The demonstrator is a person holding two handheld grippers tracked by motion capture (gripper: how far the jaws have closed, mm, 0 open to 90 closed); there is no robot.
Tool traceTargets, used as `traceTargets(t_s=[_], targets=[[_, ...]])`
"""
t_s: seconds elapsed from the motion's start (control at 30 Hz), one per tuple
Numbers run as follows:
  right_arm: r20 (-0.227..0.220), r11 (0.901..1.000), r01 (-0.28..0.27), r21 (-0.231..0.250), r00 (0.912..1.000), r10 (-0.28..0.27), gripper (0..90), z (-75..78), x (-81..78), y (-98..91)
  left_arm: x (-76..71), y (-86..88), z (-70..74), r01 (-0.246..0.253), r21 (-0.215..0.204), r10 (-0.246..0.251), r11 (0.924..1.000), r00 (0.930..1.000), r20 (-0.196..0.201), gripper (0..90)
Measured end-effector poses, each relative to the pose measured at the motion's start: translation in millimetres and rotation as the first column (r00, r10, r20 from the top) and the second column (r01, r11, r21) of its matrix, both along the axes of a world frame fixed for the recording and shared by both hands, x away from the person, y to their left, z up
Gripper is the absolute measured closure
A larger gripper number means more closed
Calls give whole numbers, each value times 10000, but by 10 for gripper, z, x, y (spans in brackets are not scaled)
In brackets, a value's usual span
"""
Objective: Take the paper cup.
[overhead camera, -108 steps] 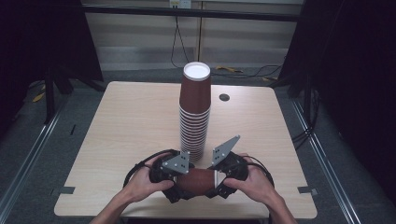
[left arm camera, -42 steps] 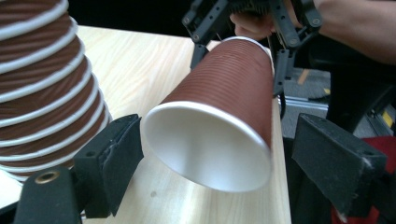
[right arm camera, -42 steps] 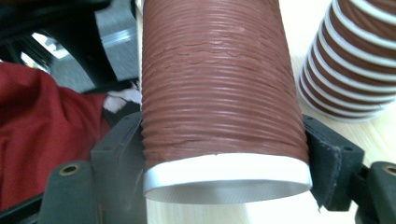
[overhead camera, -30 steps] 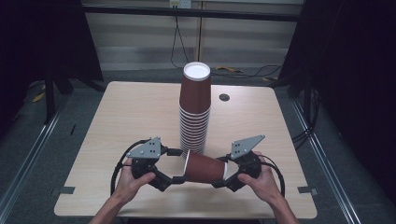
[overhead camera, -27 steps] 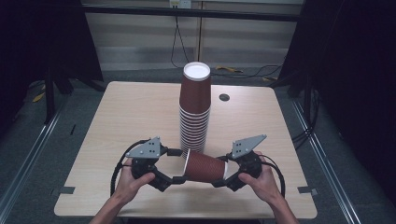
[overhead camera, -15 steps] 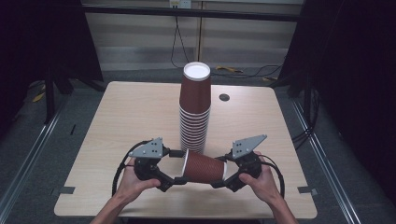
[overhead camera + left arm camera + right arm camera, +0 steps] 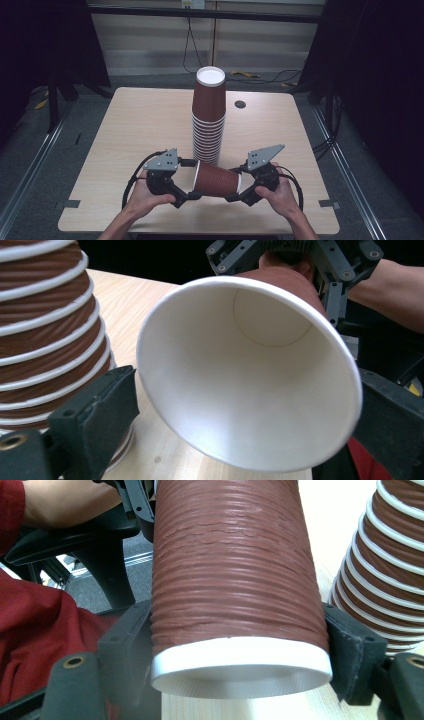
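Since a second ago the left gripper's (image 7: 187,192) jaws have just been opening, and in its own view they now stand clear of the rim of the loose cup (image 7: 216,180) on both sides, with the cup's white mouth between them. On the desk (image 7: 135,125), a tall stack of brown ribbed cups (image 7: 209,117) rises near the middle, just behind the loose cup, which lies level above the near edge. A small dark disc (image 7: 240,104) lies towards the far right corner. The right gripper (image 7: 239,192) is clamped on the loose cup's base end, one pad pressed to each side. The stack's top is cut off in both gripper views, and the person's hands hide the gripper bodies.
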State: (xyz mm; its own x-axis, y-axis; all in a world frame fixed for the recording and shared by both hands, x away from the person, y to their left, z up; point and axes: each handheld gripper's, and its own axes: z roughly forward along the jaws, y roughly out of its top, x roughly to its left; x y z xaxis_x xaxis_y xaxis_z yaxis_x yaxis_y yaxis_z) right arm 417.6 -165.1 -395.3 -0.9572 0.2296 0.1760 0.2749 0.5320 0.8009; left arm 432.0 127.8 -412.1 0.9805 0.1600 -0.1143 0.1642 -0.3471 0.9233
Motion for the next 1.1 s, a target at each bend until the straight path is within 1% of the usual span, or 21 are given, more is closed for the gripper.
traceTargets(t_s=[0.07,0.13,0.27,0.33,0.4,0.53,0.57,0.6,0.67,0.73,0.8,0.83,1.0,1.07,1.1], targets=[[19,10000,14,24,10000,-14,241,2,-1,-2,4,-4,-2,24,20,-24,10000,10000,-35,11],[12,10000,-61,71,10000,61,241,5,-4,2,6,-9,-6,22,55,-22,10000,10000,-51,0],[28,9999,-142,21,9999,142,241,13,-11,32,7,-46,-24,253,78,-253,9996,9997,-78,0],[67,9998,-209,44,9998,209,241,16,-6,48,-2,-69,-27,284,107,-284,9995,9996,-16,0],[72,9996,-273,25,9996,273,241,22,-6,67,-3,-82,-23,366,109,-366,9993,9993,-44,0],[91,9993,-357,55,9993,357,241,29,-4,94,-1,-83,-14,419,-5,-419,9991,9991,-37,0],[77,9993,-359,53,9993,359,241,30,-3,97,-2,-81,-16,497,-106,-498,9987,9987,-114,4],[89,9992,-383,63,9992,383,240,27,-1,100,-3,-82,-19,493,-142,-495,9987,9987,-112,16],[51,9991,-426,83,9991,426,240,21,-2,101,-5,-88,-22,491,-141,-492,9987,9988,-85,17],[44,9990,-431,110,9991,430,240,17,-1,99,-2,-84,-22,508,-270,-512,9983,9986,-124,16],[7,9988,-464,137,9989,464,240,17,2,105,7,-74,-16,561,-395,-571,9976,9981,-250,16],[-6,9986,-507,147,9987,507,239,14,6,119,9,-72,-13,586,-401,-596,9975,9979,-236,17],[24,9977,-675,50,9977,675,239,19,8,182,5,-70,5,685,-562,-701,9961,9971,-284,18],[31,9976,-658,210,9978,657,240,21,14,181,4,-47,4,620,-745,-647,9953,9973,-336,23],[19,9972,-667,331,9978,667,240,26,14,185,1,-39,2,634,-745,-662,9952,9972,-353,22]])
